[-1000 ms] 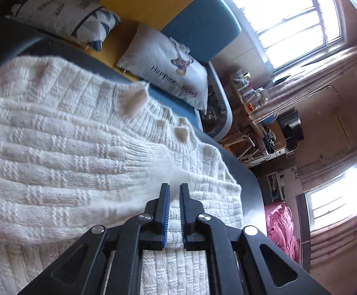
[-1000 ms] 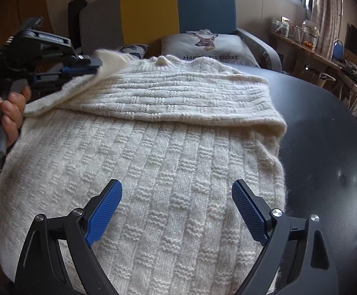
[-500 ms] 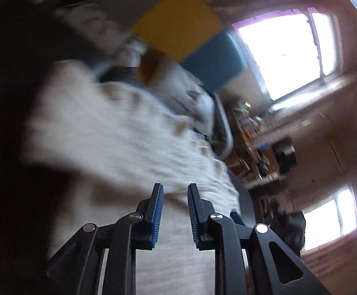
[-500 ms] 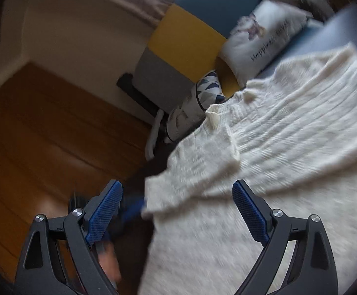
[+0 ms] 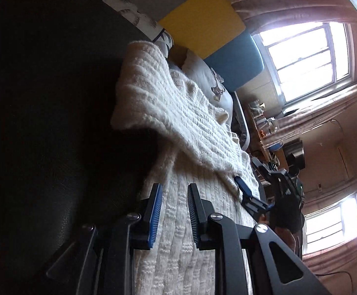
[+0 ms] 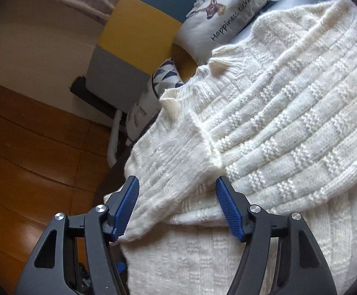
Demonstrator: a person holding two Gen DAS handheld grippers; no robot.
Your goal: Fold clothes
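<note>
Left wrist view: cream, chunky-knit woollen sweater (image 5: pixel 178 127) spread over a round black leather-look table (image 5: pixel 43 123), one sleeve laid across the body in a diagonal band. Left gripper (image 5: pixel 174 211) low over the near part of the knit, blue-padded fingers (image 5: pixel 155 216) parted a little, nothing between them. Farther along the garment's far edge, right gripper (image 5: pixel 249 194) visible from the side, with a dark-sleeved hand behind it; spread of its fingers not readable from this angle. Beyond the table, a grey, yellow and blue block-coloured armchair back (image 5: pixel 203 24).

Right wrist view: right gripper (image 6: pixel 177 209) hovering over the sweater (image 6: pixel 276 123), blue pads (image 6: pixel 230 211) set wide apart and gripping nothing, straddling the cuff end of the folded-over sleeve. Collar and shoulder toward a white printed cushion (image 6: pixel 217 14). Lower body of the garment flat and in a single layer toward the camera.

Progress, as a judgement: one sleeve folded in across the chest; other sleeve's position not clear from either view; body not yet doubled over, so folding looks partway through.
</note>
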